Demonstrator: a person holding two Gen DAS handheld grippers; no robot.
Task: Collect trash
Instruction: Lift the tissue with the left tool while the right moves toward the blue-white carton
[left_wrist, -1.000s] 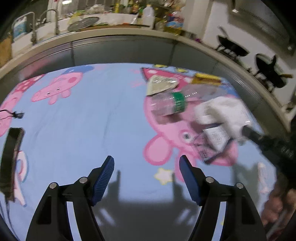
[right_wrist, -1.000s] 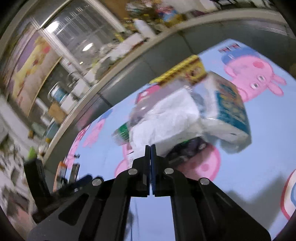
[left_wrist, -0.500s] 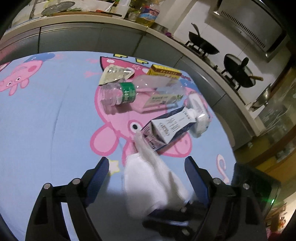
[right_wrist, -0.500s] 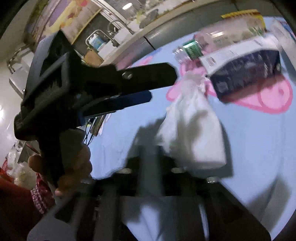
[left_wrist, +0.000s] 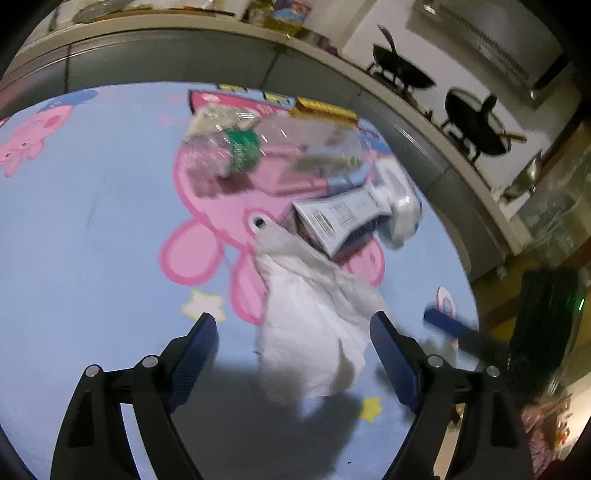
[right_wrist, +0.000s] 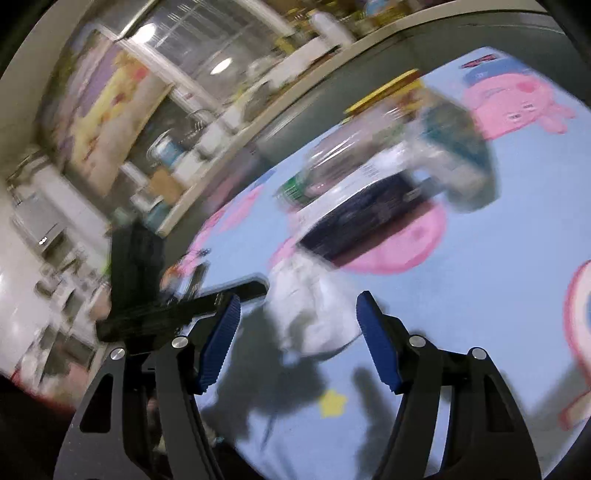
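White crumpled tissue is lying on the blue cartoon-pig tablecloth, one end touching the dark carton, the other sitting between the pads of both tools; my read is that this is the tissue step of the trash collection, with the piece lying loose on the cloth and neither tool gripping it; the rest of the pile is sitting beyond it: the carton, a clear plastic bottle with a green label, a flat silver wrapper, a yellow box near the far table edge, a white-blue pack beside the carton; the left gripper is standing wide open, tissue between its pads but not pressed; the right gripper is opening at this moment, tissue in front of and between its jaws, pads clear of it; in the left view a blue pad of the right tool is showing just right of the tissue; in the right view the left tool's finger is coming in from the left beside the tissue; next move, as I judge it, calls for one tool to close on the tissue's bulk and lift, the other backing off so the fingers are not clashing; risk: thin paper is tearing or slipping easily, and the end touching the carton may drag it; both views are motion-blurred, so contact at the pads is hard to call exactly.
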